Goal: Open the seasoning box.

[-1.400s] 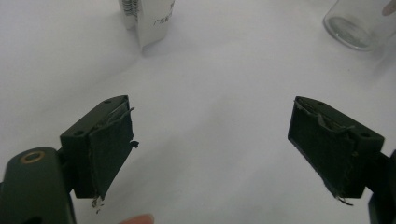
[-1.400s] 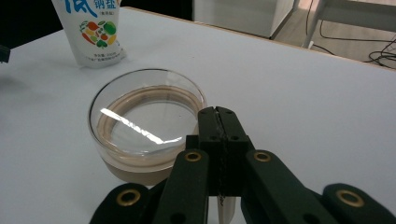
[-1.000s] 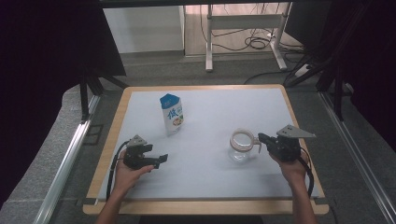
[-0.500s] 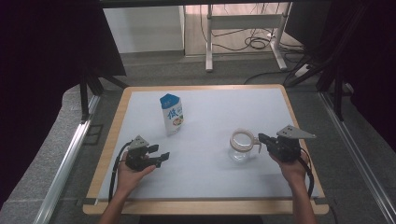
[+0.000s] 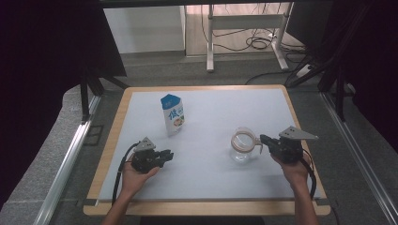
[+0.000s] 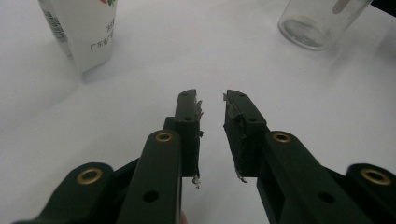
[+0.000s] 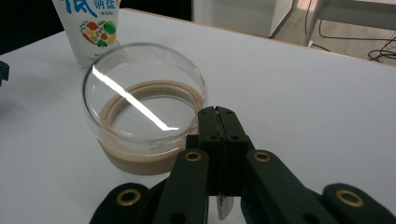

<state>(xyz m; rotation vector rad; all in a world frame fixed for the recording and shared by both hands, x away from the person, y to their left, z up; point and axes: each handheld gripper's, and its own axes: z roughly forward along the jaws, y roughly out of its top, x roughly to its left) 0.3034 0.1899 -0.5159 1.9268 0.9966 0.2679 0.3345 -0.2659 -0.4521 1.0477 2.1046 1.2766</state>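
Glass jar (image 5: 243, 145); right claw (image 5: 264, 139) beside; carton (image 5: 172, 114) far-left, nothing between

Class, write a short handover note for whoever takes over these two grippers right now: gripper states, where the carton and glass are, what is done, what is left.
Left gripper: jaws have just been closing to a narrow gap, nothing between them; low over the table, front left.
Right gripper: shut, tips at the glass; a grip on it is unclear.
Carton: upright, back left, untouched.
Done: right gripper at the glass.
Left: probably reopen the left gripper and fetch the carton.
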